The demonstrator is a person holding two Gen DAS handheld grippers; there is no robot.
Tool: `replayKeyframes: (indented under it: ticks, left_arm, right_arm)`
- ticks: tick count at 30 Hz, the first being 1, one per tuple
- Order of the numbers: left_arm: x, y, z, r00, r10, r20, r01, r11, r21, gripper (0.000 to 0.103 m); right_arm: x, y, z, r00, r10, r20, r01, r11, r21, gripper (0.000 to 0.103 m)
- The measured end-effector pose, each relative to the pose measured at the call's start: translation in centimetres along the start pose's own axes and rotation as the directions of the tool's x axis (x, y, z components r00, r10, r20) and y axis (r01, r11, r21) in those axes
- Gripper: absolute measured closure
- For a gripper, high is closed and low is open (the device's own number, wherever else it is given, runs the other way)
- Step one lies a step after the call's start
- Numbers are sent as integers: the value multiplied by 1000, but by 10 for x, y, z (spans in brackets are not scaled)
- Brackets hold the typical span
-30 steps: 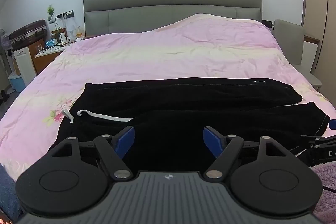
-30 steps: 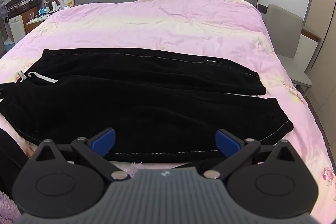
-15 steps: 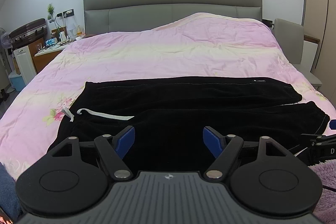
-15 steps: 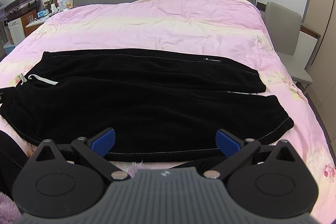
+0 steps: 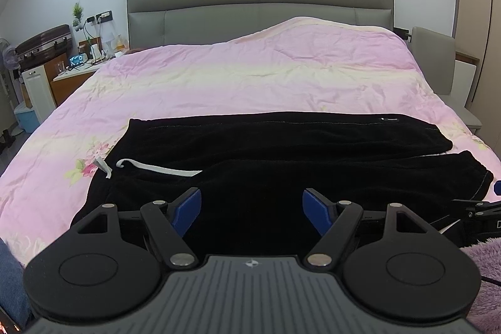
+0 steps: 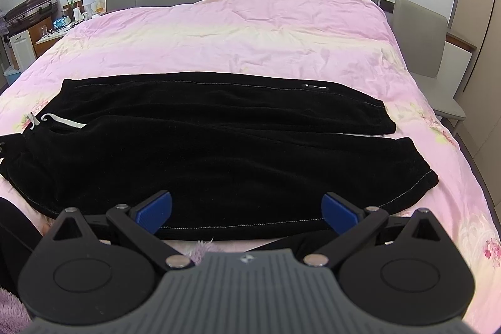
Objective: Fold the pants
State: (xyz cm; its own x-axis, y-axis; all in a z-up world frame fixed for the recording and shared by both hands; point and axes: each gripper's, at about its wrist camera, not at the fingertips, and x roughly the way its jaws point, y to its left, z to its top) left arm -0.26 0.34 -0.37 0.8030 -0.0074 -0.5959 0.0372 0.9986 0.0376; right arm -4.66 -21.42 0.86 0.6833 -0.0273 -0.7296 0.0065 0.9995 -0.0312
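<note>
Black pants lie flat across the pink bedcover, waistband with a white drawstring at the left, both legs running right to the hems. The pants also fill the middle of the right wrist view. My left gripper is open and empty, hovering above the near leg toward the waist end. My right gripper is open and empty, above the near edge of the near leg. Part of the right gripper shows at the right edge of the left wrist view.
The bed has a grey headboard. A nightstand with clutter stands at the left, a grey chair at the right. A purple fluffy sleeve shows near the front edge.
Both grippers have shifted very slightly; the views have barely changed. The pants have not moved and both grippers stay open.
</note>
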Motion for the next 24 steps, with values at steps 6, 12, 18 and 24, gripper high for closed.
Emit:
replayKeyframes:
  ticks: [6, 12, 18, 24]
  left_arm:
    - [2, -2, 3, 1000, 0, -9, 0, 1000, -1, 16]
    - [5, -3, 3, 1000, -3, -21, 3, 1000, 6, 16]
    - [7, -3, 4, 1000, -6, -30, 6, 1000, 6, 16]
    - [9, -4, 3, 999, -6, -33, 7, 1000, 10, 16]
  right_arm:
    - [0, 0, -1, 1000, -2, 2, 1, 1000, 6, 5]
    - [0, -1, -1, 1000, -3, -3, 3, 1000, 13, 5]
    - [0, -1, -2, 1000, -1, -13, 1, 1000, 20, 5]
    - [1, -1, 1, 1000, -2, -21, 3, 1000, 25, 5]
